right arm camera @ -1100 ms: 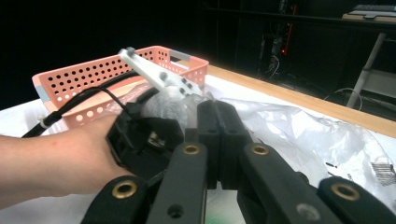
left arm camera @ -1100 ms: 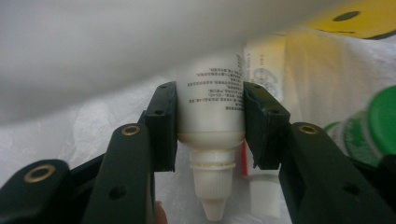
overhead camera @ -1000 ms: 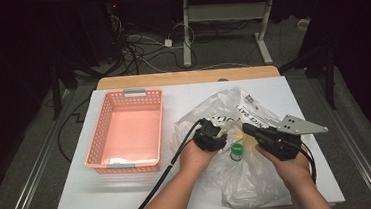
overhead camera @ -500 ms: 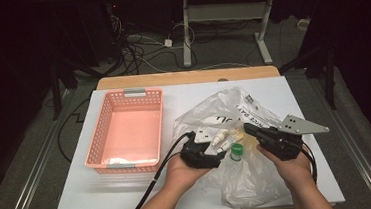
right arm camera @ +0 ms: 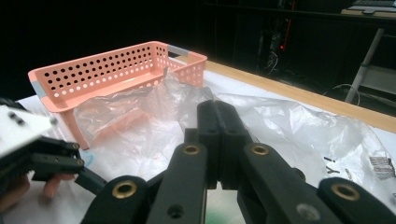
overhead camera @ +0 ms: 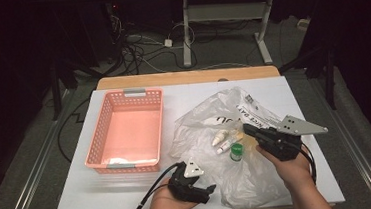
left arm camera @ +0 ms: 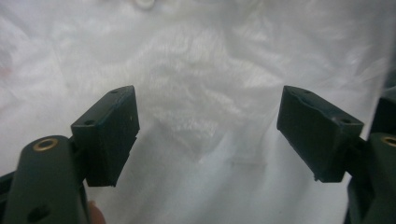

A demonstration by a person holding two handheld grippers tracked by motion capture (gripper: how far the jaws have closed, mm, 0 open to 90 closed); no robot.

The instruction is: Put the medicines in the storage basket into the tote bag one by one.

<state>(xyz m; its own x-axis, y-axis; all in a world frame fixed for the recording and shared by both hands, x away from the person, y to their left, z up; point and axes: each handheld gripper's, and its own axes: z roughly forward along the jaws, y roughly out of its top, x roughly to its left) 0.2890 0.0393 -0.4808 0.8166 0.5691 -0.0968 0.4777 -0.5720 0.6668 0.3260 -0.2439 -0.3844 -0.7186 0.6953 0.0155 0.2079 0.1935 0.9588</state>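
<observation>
Left gripper (left arm camera: 208,135): jaws spread wide, empty, above the crumpled clear plastic bag (left arm camera: 205,79)
Right gripper (right arm camera: 218,122): jaws pressed together; anything pinched is hidden
Hard to make out: bag's printed lettering

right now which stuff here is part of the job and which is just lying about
Likely in play:
- plastic bag, pinched by the shut right gripper
- green-capped bottle and small white bottles inside the bag
- pink basket
- left gripper, open

Just lying about:
- cables on the floor
- metal stand

Overhead light falls brightly on the white table (overhead camera: 131,199) while the surroundings stay dark; the clear plastic bag (left arm camera: 201,93) beyond the left gripper's jaws appears soft, washed-out and blurred.
</observation>
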